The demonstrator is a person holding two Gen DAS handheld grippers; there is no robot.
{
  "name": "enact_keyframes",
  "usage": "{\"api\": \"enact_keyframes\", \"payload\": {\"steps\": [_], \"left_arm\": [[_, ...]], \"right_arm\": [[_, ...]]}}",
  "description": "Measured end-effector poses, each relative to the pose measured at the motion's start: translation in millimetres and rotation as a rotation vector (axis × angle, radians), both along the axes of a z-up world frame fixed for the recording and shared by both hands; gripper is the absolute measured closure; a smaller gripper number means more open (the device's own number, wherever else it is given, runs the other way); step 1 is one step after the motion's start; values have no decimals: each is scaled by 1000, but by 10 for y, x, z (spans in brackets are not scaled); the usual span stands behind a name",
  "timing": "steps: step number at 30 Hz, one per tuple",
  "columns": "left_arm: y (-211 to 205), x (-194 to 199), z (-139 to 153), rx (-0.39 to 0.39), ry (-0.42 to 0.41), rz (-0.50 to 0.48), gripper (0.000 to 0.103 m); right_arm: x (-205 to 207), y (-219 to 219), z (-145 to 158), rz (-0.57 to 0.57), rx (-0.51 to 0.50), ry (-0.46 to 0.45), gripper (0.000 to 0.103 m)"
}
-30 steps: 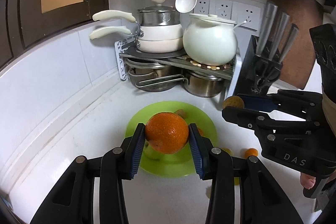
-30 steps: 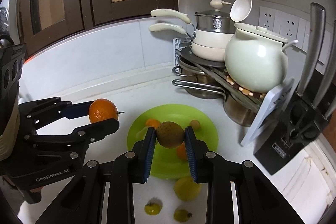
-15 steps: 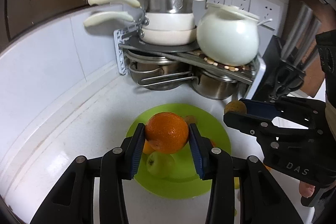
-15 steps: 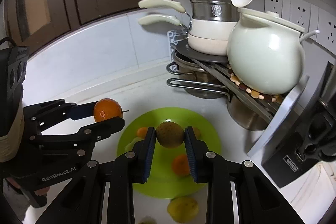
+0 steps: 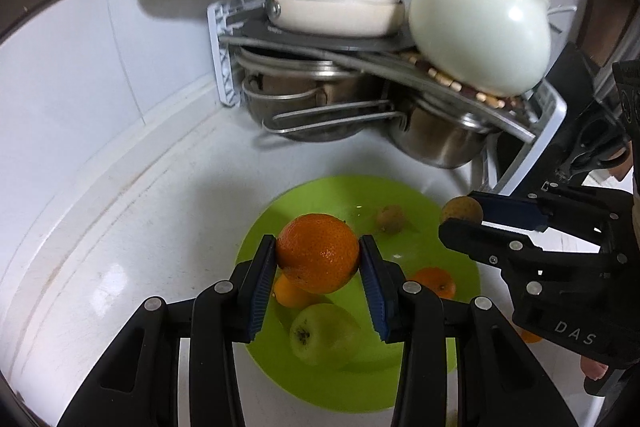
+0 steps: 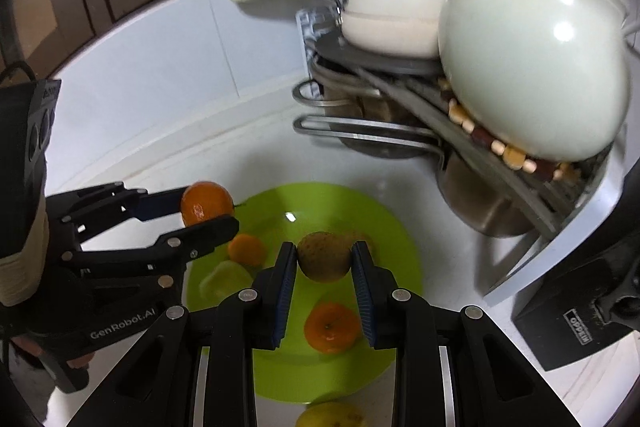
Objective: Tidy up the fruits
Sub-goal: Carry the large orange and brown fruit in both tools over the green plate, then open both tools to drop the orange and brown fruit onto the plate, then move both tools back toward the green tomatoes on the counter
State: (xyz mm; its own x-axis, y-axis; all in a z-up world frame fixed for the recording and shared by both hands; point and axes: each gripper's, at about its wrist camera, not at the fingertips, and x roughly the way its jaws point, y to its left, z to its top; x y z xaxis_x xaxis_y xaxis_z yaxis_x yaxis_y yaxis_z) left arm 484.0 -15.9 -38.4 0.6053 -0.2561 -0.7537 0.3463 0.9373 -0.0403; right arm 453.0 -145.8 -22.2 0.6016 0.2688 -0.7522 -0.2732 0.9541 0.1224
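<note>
My left gripper [image 5: 318, 259] is shut on a large orange [image 5: 318, 253] and holds it above the left part of a green plate [image 5: 424, 211]. My right gripper [image 6: 324, 261] is shut on a brown kiwi [image 6: 325, 255] above the same plate [image 6: 380, 227]. Each gripper shows in the other's view: the right one [image 5: 460, 215] with the kiwi, the left one [image 6: 208, 207] with the orange [image 6: 206, 203]. On the plate lie a green pear [image 5: 320, 335], a small tangerine [image 5: 436, 281], another tangerine [image 5: 288, 293] and a small brown fruit [image 5: 390, 219].
A corner rack [image 5: 360, 67] with steel pots, white pans and a white ceramic pot [image 5: 480, 27] stands just behind the plate. A black knife block [image 6: 580, 307] stands at the right. A yellow fruit [image 6: 330, 415] lies on the white counter in front of the plate.
Both grippers have moved forward and down toward the plate, still holding the orange and the kiwi. The rack and plate now look closer.
</note>
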Motion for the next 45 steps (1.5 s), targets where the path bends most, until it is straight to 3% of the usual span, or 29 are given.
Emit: {"api": "enact_keyframes", "payload": {"steps": [12, 23, 36, 45], "left_arm": [[-106, 220, -301, 28, 78, -13, 62], [-144, 209, -332, 28, 88, -23, 60], [-67, -57, -67, 51, 0, 4, 51], [-2, -409, 264, 11, -89, 42, 41]], "right_arm": [[163, -2, -295, -13, -27, 92, 73], [191, 31, -330, -13, -25, 102, 73], [24, -30, -190, -21, -24, 62, 69], [-309, -80, 120, -24, -22, -25, 69]]}}
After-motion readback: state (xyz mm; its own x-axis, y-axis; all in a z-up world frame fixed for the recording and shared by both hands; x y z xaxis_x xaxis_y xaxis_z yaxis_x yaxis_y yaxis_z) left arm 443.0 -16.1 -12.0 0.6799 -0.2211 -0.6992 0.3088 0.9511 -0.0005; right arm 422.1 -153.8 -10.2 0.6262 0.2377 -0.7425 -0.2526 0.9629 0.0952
